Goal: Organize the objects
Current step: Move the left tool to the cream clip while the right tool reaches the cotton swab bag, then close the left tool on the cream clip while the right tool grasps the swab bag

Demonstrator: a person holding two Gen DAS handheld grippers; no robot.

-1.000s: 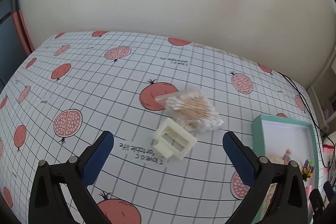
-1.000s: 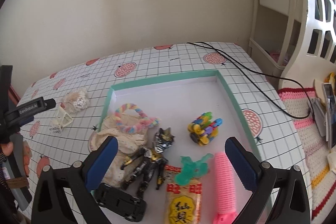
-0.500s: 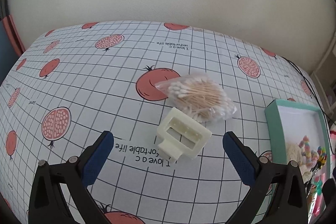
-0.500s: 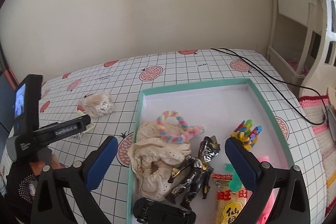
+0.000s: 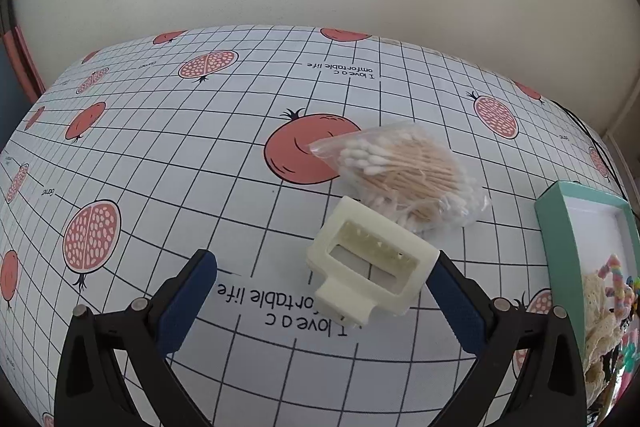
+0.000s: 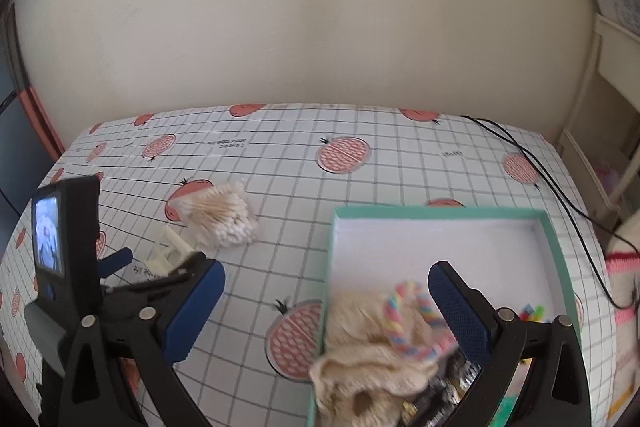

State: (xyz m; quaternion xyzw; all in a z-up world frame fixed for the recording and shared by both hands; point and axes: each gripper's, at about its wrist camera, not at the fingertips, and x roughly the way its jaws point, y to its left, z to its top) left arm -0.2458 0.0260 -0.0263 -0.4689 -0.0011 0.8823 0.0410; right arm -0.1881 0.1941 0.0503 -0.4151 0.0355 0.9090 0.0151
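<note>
A cream plastic hair clip [image 5: 370,277] lies on the pomegranate-print tablecloth, touching a clear bag of cotton swabs [image 5: 404,173] behind it. My left gripper [image 5: 322,291] is open, low over the table; the clip sits between its fingers, close against the right finger [image 5: 456,301]. In the right wrist view the clip [image 6: 166,255] and the swab bag [image 6: 222,215] lie at the left, with the left gripper [image 6: 160,269] around the clip. My right gripper [image 6: 326,307] is open and empty, above the left rim of the teal box [image 6: 440,213].
The teal box holds a cream lace cloth [image 6: 368,359], a pastel rope ring [image 6: 404,319], a colourful block toy [image 6: 532,309] and dark toys at the bottom edge. A black cable [image 6: 556,187] crosses the table's right side. A white shelf [image 6: 608,107] stands at the right.
My left gripper has moved forward and down, so the clip now lies between its fingers. My right gripper has swung left and pulled back; the box has slid toward the view's lower right.
</note>
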